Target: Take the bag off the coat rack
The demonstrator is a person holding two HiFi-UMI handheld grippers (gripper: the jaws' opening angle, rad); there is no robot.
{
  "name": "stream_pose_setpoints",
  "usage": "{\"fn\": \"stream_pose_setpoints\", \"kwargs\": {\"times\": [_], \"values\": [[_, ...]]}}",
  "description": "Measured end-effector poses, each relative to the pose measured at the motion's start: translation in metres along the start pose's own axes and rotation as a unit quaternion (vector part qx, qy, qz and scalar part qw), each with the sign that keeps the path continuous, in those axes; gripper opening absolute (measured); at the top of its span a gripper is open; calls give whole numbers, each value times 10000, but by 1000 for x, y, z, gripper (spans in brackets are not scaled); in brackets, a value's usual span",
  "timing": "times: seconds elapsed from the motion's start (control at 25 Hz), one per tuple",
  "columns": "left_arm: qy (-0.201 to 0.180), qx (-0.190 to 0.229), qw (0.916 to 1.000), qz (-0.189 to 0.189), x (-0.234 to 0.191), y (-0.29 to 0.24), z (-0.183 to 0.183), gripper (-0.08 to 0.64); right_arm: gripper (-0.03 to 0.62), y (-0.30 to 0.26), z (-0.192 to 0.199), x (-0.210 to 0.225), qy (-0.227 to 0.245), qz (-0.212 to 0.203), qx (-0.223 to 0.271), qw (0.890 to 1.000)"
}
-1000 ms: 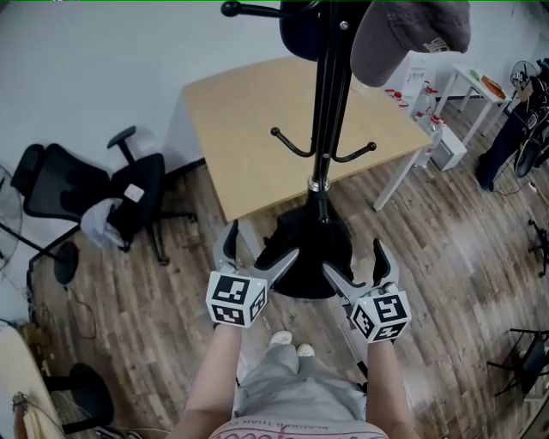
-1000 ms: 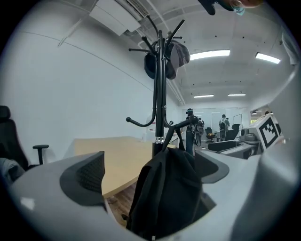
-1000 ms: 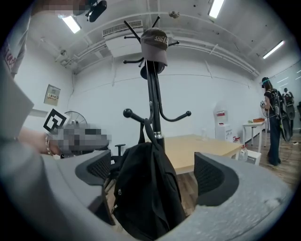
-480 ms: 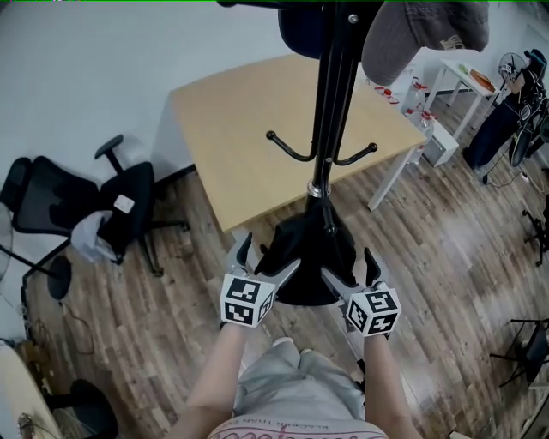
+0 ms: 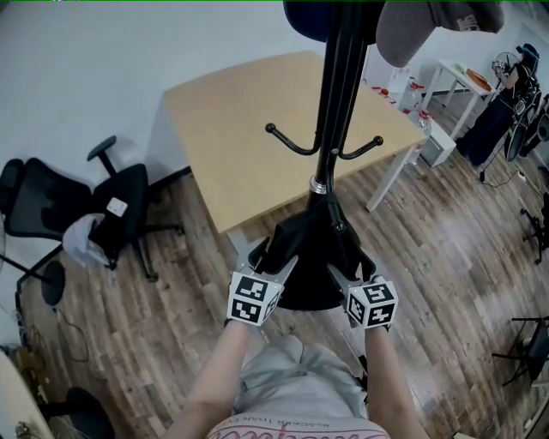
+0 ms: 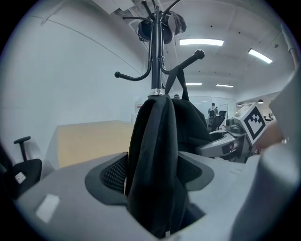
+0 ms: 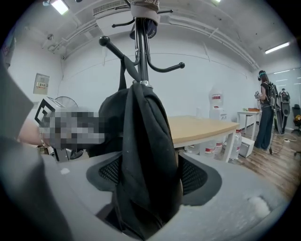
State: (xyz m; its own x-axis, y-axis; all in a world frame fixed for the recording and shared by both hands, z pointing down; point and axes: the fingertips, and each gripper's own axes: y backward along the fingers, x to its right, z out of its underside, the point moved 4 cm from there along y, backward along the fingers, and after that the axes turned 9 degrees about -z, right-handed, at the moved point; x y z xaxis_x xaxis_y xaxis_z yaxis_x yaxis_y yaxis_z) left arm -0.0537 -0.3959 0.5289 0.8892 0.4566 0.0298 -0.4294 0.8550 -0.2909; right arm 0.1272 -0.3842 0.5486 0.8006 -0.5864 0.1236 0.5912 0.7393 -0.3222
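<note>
1. The wooden surface (image 5: 249, 137) stood behind the rack and played no part in the work. It appeared to be bare.
2. The coat rack (image 5: 333, 129) stood upright on the plank floor, with a grey cap (image 5: 429, 26) on one of its top pegs.
3. The black bag (image 5: 313, 244) hung low against the rack's pole. Its strap (image 7: 123, 73) was looped over a lower hook (image 7: 115, 52), so it had not yet come off.
4. A second before, the left gripper (image 5: 270, 255) and the right gripper (image 5: 353, 261) had been held short of the bag with their fingers spread wide. Both had since come down and in, one to each side of the bag.
5. The fingers of both had just been closing. Seen from each gripper's own camera, dark folds of the bag filled the gap and the fingers were clenched on the fabric, left (image 6: 150, 174) and right (image 7: 148, 174) alike.
6. The grasp looked made, so what probably remained was lifting the bag enough to slacken the strap and slip it past the hook's ball tip.
</note>
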Motion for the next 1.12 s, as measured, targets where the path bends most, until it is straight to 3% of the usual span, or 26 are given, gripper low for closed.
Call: {"fn": "stream_pose_setpoints", "kwargs": {"times": [0.16,0.36,0.48,0.52,0.6,0.88,1.12], "values": [[12,-60,10000,-1,-1,-14,11,310,284,-9,6,3,290,-131,-80,9995],[216,-124,9997,65,-2,-29,22,290,275,-21,12,6,430,-312,-258,9983],[367,-144,9992,66,-4,-33,23,218,153,-22,14,10,519,-147,-444,9976],[426,-184,9989,76,-6,-33,23,172,134,-22,15,10,452,-126,-479,9978],[558,-313,9979,141,-6,-33,24,147,96,-21,16,9,230,-106,-510,9984],[550,-622,9961,297,-2,-26,17,100,58,-13,14,1,-52,93,-712,9974],[598,-722,9948,399,3,-11,16,89,49,1,15,-11,-211,-18,-843,9962]]}}
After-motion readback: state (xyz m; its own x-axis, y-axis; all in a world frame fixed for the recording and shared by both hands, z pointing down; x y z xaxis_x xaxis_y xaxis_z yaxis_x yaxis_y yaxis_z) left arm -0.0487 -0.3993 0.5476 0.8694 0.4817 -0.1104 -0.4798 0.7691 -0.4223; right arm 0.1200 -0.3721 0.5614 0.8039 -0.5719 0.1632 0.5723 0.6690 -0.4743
